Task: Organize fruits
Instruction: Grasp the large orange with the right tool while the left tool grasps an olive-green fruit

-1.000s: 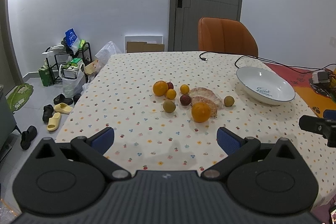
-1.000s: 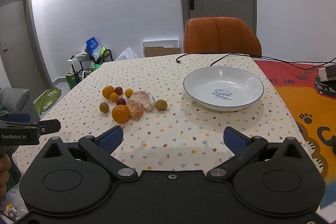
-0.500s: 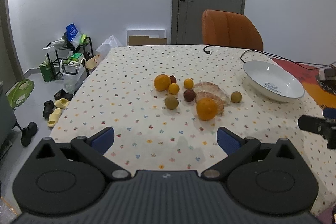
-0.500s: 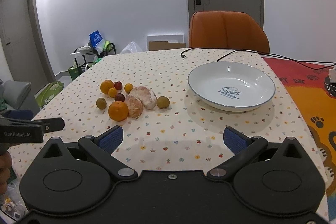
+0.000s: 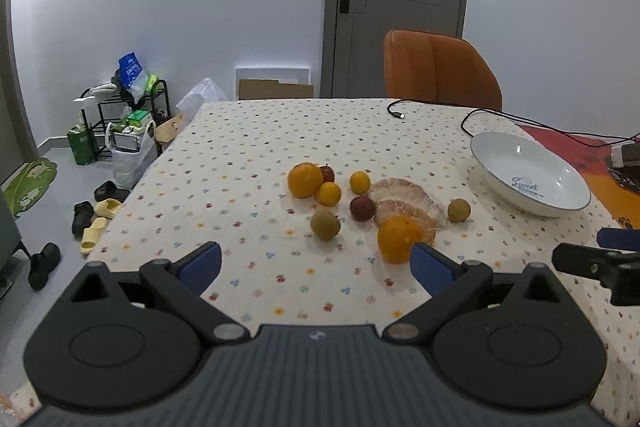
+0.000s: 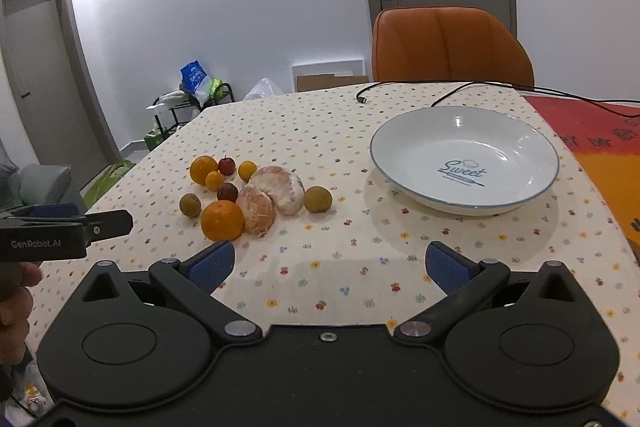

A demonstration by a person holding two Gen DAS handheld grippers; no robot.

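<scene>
Several fruits lie clustered mid-table: a large orange (image 5: pixel 395 238) (image 6: pixel 222 220), two peeled pomelo pieces (image 5: pixel 406 195) (image 6: pixel 278 185), a second orange (image 5: pixel 305 179), small yellow citrus (image 5: pixel 359 182), dark plums (image 5: pixel 362 207) and green-brown round fruits (image 5: pixel 325 223) (image 6: pixel 317 199). An empty white plate (image 5: pixel 529 179) (image 6: pixel 464 155) marked "Sweet" sits to their right. My left gripper (image 5: pixel 316 263) is open, low over the table just short of the large orange. My right gripper (image 6: pixel 327 265) is open too, with bare cloth between its fingers, in front of the fruits and the plate.
An orange chair (image 5: pixel 440 71) stands at the table's far side, and black cables (image 5: pixel 496 117) trail across the far right corner. A cluttered rack (image 5: pixel 128 115) and shoes (image 5: pixel 96 215) are on the floor to the left. The other gripper's body (image 6: pixel 60 231) shows at the left.
Both grippers have moved forward over the table toward the fruits, which now look larger and closer. Fingers stay open; no fruit has moved.
</scene>
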